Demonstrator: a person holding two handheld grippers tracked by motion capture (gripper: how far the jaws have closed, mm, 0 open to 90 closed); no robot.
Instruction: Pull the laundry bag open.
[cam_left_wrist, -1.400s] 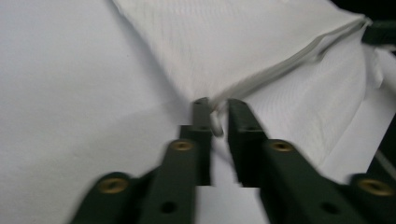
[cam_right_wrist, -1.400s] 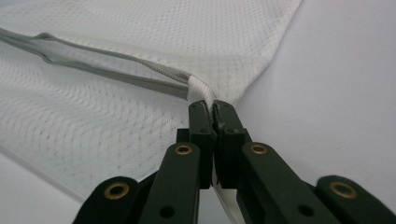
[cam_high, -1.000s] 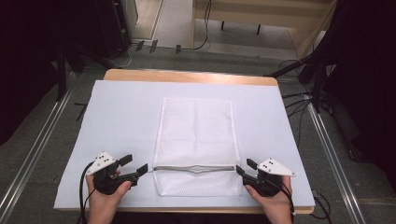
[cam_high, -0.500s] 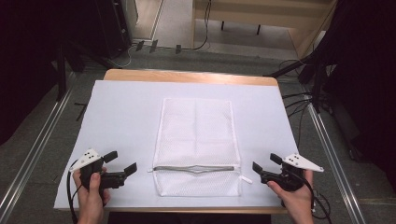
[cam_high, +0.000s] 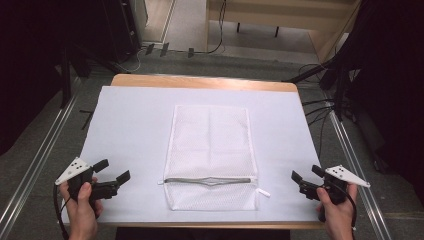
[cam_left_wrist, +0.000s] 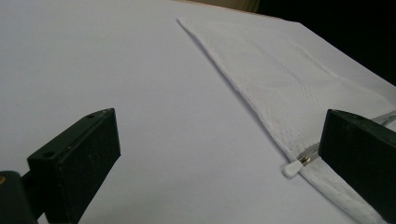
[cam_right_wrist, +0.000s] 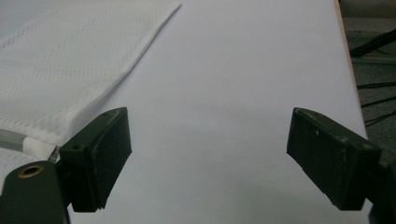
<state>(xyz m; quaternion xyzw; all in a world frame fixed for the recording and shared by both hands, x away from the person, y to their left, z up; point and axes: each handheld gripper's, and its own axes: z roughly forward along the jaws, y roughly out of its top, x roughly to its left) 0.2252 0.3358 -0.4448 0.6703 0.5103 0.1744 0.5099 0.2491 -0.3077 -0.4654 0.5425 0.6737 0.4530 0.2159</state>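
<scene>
1. Where the white sheet (cam_high: 135, 130) covers the wooden bench (cam_high: 200, 81), lies flat a white mesh bag (cam_high: 210, 145), roughly midway between the sheet's left and right edges, long side running away from the person.
2. Across the bag near its close end, a grey zipper (cam_high: 207, 180), bulged slightly at the middle; white pull tab (cam_high: 263, 193) at its right end, resting on the sheet just beside the bag.
3. At the near left corner of the sheet, held in the left hand (cam_high: 82, 210): left gripper (cam_high: 112, 172), jaws spread wide and empty, aimed toward the bag, well apart from it.
4. In the left gripper view, a small white zipper end (cam_left_wrist: 292, 169) at the bag's edge, between the two jaws but farther off.
5. At the near right edge of the sheet, held in the right hand (cam_high: 337, 212): right gripper (cam_high: 306, 174), jaws likewise wide and empty, clear of the bag.
6. In the right gripper view, bag's hemmed edge (cam_right_wrist: 116, 77) to the left of the jaws.
</scene>
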